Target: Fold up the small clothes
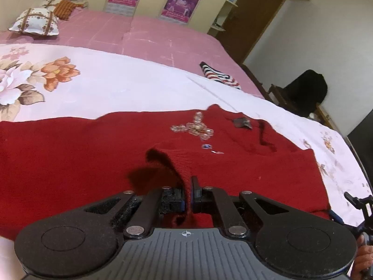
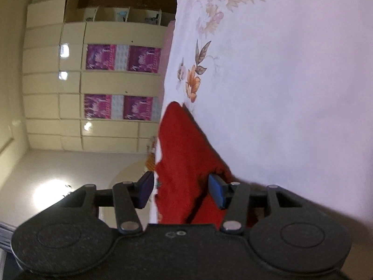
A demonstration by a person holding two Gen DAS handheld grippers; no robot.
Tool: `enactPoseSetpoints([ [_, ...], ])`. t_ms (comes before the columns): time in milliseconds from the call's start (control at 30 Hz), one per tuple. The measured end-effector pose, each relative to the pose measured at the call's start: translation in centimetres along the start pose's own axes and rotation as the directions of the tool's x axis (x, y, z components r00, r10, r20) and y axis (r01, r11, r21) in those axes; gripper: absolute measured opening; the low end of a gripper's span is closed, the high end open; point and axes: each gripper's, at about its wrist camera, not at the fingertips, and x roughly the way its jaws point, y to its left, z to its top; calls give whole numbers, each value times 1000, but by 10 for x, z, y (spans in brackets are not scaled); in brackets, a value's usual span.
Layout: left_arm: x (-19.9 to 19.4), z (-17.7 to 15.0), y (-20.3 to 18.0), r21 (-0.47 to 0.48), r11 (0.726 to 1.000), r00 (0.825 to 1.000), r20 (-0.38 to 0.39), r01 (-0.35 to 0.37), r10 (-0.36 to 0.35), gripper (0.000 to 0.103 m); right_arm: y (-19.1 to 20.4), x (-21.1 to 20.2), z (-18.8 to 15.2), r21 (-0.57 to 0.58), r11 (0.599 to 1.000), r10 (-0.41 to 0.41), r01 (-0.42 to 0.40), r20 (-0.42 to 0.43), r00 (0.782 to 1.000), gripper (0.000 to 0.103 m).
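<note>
Matt red knit sweater (image 1: pixel 70 158), beaded

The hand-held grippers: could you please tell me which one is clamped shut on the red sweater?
The left hand-held gripper: its jaws pinch a fold of the red sweater. The right hand-held gripper stands open around the cloth.

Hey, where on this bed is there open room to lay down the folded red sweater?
The widest free patch is the white floral sheet, between the red sweater and the pink bedspread. The pink stretch between the pillows and the striped cloth is bare too. The left gripper pinches the sweater's near edge.
</note>
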Motion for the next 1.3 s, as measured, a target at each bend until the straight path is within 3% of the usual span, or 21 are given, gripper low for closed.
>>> enactPoseSetpoints([
  [200,2,0,12,-2,1000,1000,-17,-10,10,4,17,-15,-1,-125,992,10,1,84,996,53],
  [233,4,0,12,0,1000,1000,-21,-10,10,4,20,-14,-1,-160,987,3,11,84,996,50],
  [267,6,0,13,-1,1000,1000,-26,-9,9,4,26,-10,-1,-210,977,-16,32,76,997,39],
  [300,9,0,14,-5,1000,1000,-29,-9,9,4,35,-3,-2,-294,952,-67,84,68,995,27],
  [367,14,-1,16,-18,1000,999,-34,-9,8,4,47,12,-9,-442,874,-193,202,67,979,19],
  [433,16,-2,17,-26,1000,1000,-29,-7,6,4,55,32,-21,-601,735,-331,313,85,940,11],
  [467,17,-2,18,-28,1000,1000,-26,-6,5,4,59,35,-25,-643,695,-339,321,100,936,9],
  [533,16,-3,17,-18,1000,1000,-24,-6,6,4,68,39,-26,-670,659,-369,341,107,923,9],
  [567,16,-3,16,-12,1000,1000,-23,-8,8,4,75,39,-26,-689,640,-358,340,124,925,15],
  [667,15,-6,12,16,1000,1000,-10,-25,26,4,91,40,-18,-724,620,-261,304,175,949,23],
  [733,15,-7,8,34,998,999,0,-43,43,4,99,54,-10,-746,585,-253,317,204,946,22],
  [833,15,-8,4,49,997,998,8,-63,62,4,107,87,-4,-802,498,-264,328,220,939,18],
  [900,14,-8,3,53,996,998,11,-65,65,4,107,105,-2,-819,476,-277,320,206,939,16],
  [933,13,-9,4,53,997,998,13,-63,63,4,106,112,-2,-830,456,-290,320,202,935,16],
  [1033,9,-11,6,49,997,998,15,-54,53,4,96,124,-4,-844,380,-388,379,226,893,12],
  [1133,9,-14,9,40,998,999,18,-45,45,4,92,119,-1,-835,403,-392,373,211,895,13],
  [1300,8,-16,8,31,998,998,15,-57,56,4,95,119,-7,-852,357,-401,382,230,887,14],
])
